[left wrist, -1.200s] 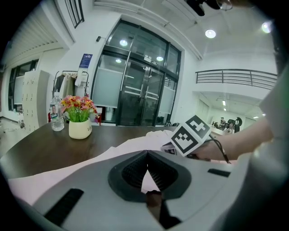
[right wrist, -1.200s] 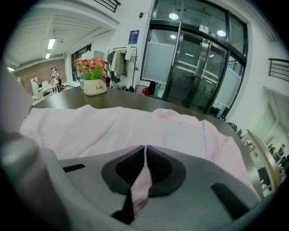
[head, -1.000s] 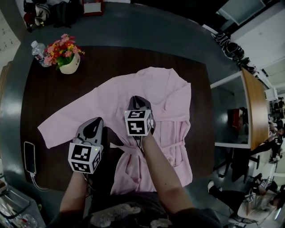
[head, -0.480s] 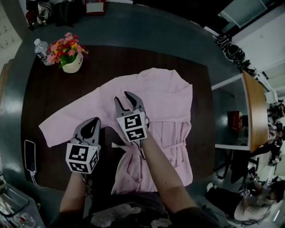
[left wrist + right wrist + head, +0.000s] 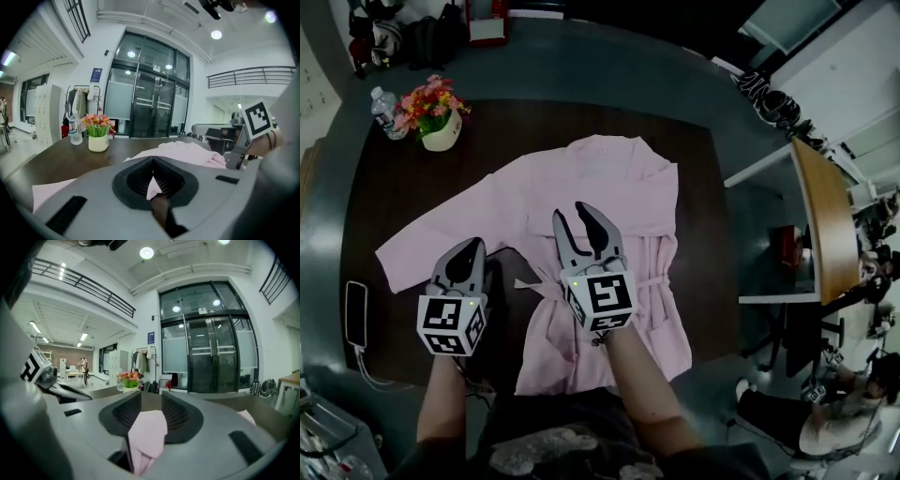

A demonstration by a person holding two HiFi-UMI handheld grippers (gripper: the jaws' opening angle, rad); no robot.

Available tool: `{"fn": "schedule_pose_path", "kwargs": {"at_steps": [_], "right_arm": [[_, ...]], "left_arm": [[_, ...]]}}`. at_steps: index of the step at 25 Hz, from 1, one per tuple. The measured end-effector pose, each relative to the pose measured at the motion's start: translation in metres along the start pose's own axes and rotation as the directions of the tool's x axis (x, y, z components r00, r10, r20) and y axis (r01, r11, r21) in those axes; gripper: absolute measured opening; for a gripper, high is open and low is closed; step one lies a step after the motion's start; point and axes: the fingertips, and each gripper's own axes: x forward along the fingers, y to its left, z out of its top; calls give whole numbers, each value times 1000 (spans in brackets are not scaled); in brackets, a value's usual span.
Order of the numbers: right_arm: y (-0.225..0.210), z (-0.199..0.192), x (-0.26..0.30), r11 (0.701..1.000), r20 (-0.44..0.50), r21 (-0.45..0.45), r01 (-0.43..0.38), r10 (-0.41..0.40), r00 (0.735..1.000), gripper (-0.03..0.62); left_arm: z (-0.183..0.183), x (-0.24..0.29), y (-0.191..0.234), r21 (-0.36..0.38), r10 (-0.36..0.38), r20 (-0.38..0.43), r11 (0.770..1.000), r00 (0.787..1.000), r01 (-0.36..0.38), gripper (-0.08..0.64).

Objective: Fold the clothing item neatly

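Observation:
A pink robe (image 5: 619, 187) lies spread on the dark table (image 5: 412, 206), its left sleeve stretched out and its belt (image 5: 647, 279) across the waist. My right gripper (image 5: 583, 217) hovers above the robe's middle. Its jaws have just been opening, and a loose fold of pink cloth (image 5: 147, 432) lies in the gap without the pads pressing on it. My left gripper (image 5: 472, 248) is shut by the sleeve's lower edge. A sliver of pink cloth (image 5: 153, 188) shows between its pads.
A vase of flowers (image 5: 431, 117) and a water bottle (image 5: 382, 108) stand at the table's far left corner. A phone (image 5: 356, 314) on a cable lies at the near left edge. Another desk (image 5: 820, 216) stands to the right.
The right gripper went from shut on the robe to open and has risen nearer the camera. The left gripper has drifted a little to the left, still shut.

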Motion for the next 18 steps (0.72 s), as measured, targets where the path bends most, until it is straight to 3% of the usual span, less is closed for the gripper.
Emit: {"fn": "schedule_pose_path", "kwargs": {"at_steps": [2, 7, 11, 18], "right_arm": [[5, 6, -29, 1000, 22, 25, -18, 17, 1000, 119], [19, 15, -109, 997, 59, 56, -60, 56, 997, -3], [56, 15, -160, 983, 90, 101, -153, 145, 985, -8], [119, 7, -186, 956, 81, 87, -279, 273, 959, -8]], "left_arm": [[1, -21, -11, 9, 23, 19, 1000, 1000, -23, 9], [-7, -80, -55, 22, 77, 46, 997, 996, -79, 9], [-14, -133, -77, 32, 137, 81, 990, 987, -140, 9], [-26, -185, -84, 8, 213, 117, 977, 970, -215, 9]]}}
